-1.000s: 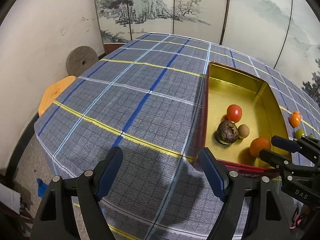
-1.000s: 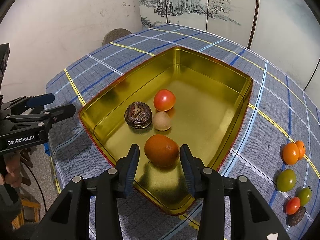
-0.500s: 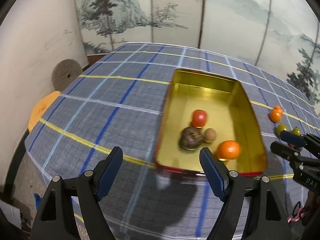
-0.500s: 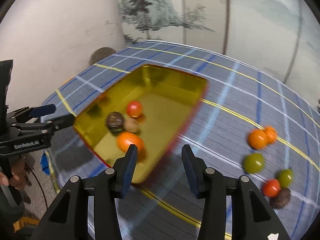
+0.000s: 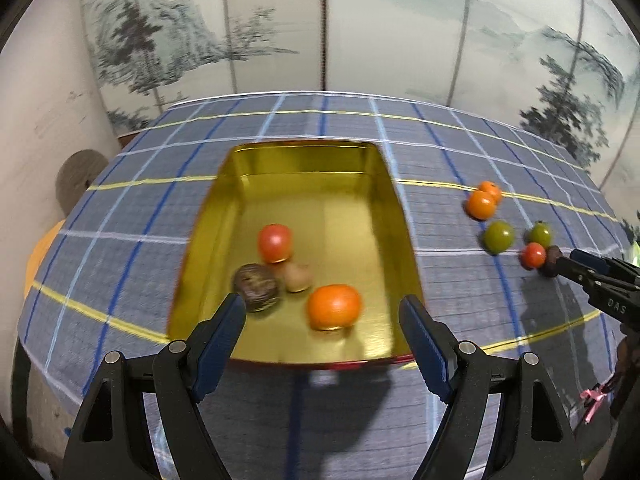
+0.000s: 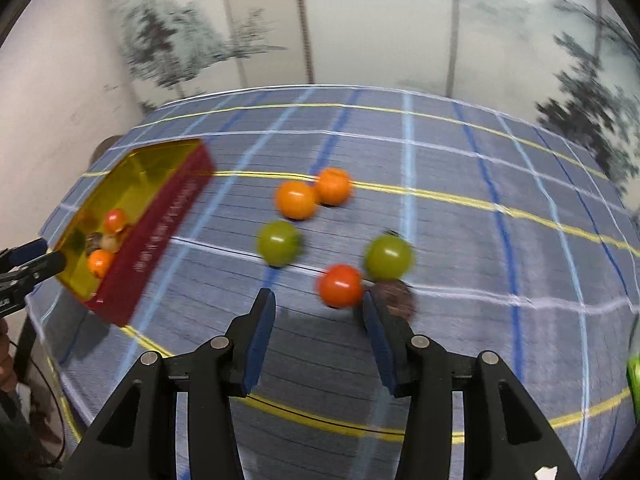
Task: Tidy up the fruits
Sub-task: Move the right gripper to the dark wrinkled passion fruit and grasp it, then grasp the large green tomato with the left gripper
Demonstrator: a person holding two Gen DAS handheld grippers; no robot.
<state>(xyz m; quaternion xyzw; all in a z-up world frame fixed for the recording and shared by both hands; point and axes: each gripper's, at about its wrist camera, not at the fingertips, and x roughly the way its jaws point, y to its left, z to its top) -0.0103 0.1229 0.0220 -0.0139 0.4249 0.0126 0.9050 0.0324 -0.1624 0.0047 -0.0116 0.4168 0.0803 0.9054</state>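
Note:
A gold tin tray [image 5: 304, 146] sits on the checked tablecloth and holds a red tomato [image 5: 274, 242], a dark wrinkled fruit [image 5: 256, 292], a small brown fruit [image 5: 298, 276] and an orange [image 5: 334, 306]. My left gripper [image 5: 322, 305] hovers open over the tray's near end, empty. To the right on the cloth lie two oranges [image 6: 296, 199], two green tomatoes [image 6: 278, 243], a red tomato [image 6: 340, 285] and a dark brown fruit [image 6: 396, 296]. My right gripper [image 6: 317, 298] is open and empty, its tips just short of the red tomato. The dark fruit lies just beyond its right finger.
A painted folding screen [image 5: 320, 20] stands behind the table, and a white wall is on the left. A grey round disc [image 5: 74, 172] and an orange stool [image 5: 40, 252] sit beyond the table's left edge. Something green [image 6: 634, 372] shows at the far right edge.
My right gripper has swung right, away from the orange in the tray to the loose fruits. My left gripper has moved right from the bare cloth to the tray's near end.

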